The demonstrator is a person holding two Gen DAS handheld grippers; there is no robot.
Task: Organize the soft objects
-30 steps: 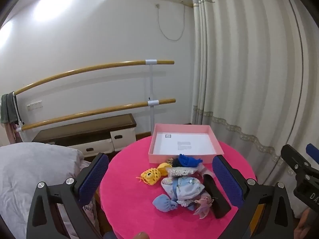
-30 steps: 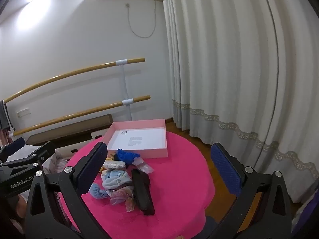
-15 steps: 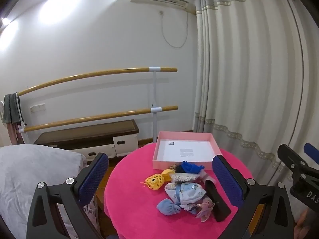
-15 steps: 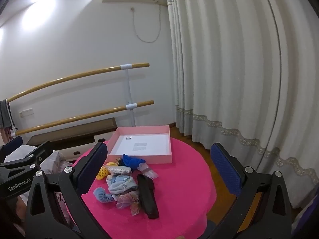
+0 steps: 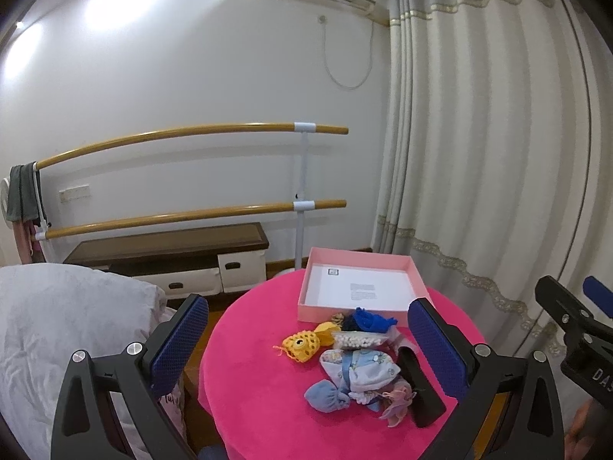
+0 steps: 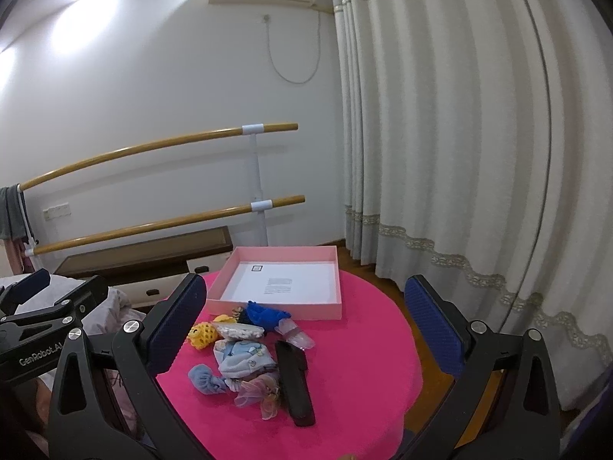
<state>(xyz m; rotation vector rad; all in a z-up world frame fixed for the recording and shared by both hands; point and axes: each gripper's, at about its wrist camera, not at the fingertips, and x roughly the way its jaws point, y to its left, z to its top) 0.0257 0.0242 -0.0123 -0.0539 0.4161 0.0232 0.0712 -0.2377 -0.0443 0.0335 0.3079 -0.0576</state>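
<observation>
The label [image 6: 279, 285] inside the pink box [image 6: 337, 280] is too small to read (blurred print); the worktop [image 5: 268, 402] near edge is cut off.

Desk [image 5: 260, 395]: covered in vivid magenta-pink cloth.
Box [image 5: 417, 276]: pale pink walls, white floor with a small printed label.
Knitted toy [image 5: 300, 345]: yellow, at 9 o'clock of the pile.
Crumpled cloth [image 5: 369, 320]: royal blue, at 12 o'clock.
Baby garment [image 5: 364, 370]: light blue and white, small cartoon print.
Mitten [image 5: 325, 396]: plain powder blue.
Flat case [image 5: 419, 391]: black.
Left gripper [image 5: 306, 339]: black frame, blue textured pads.
Curtain [image 6: 459, 153]: cream, with a wavy embroidered band.
</observation>
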